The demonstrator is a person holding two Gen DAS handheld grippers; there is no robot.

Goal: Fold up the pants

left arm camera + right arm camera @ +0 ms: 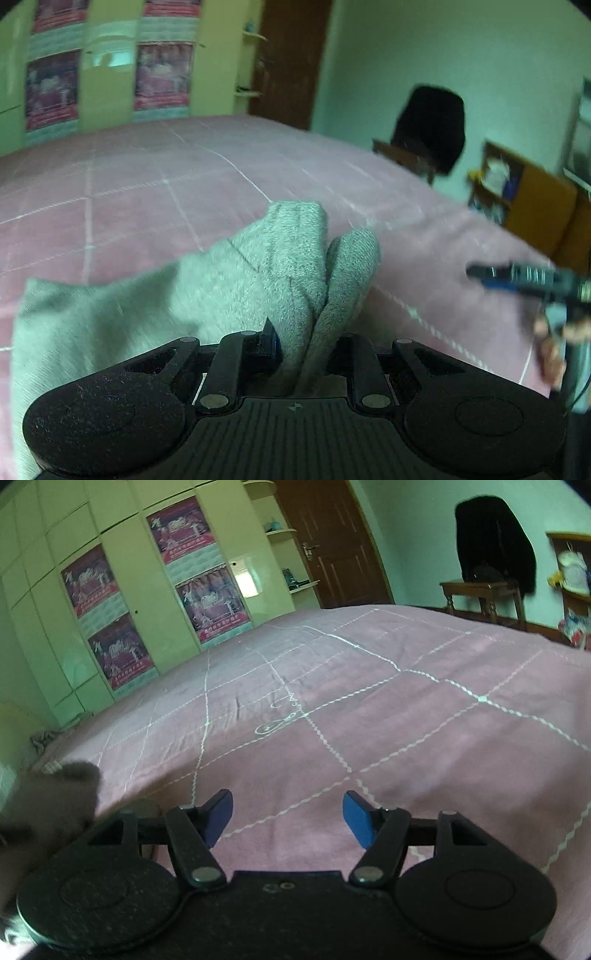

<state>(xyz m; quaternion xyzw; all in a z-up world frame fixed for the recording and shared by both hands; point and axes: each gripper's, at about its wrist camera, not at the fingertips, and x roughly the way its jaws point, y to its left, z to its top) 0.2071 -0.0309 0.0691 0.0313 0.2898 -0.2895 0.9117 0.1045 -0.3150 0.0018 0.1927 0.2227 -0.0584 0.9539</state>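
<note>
The grey pants (236, 280) lie on the pink bedspread (147, 184), with a bunched part raised off it. My left gripper (306, 350) is shut on that bunched grey fabric, which sticks up between the jaws. My right gripper (288, 819) is open and empty, low over the pink bedspread (369, 701). It also shows blurred at the right edge of the left wrist view (517, 277). A blurred grey bit of the pants (55, 794) shows at the left edge of the right wrist view.
Green wardrobes with posters (129, 602) stand beyond the bed. A brown door (332, 542), a wooden table with a dark garment (487, 554) and a wooden shelf (535, 199) stand on the far right side.
</note>
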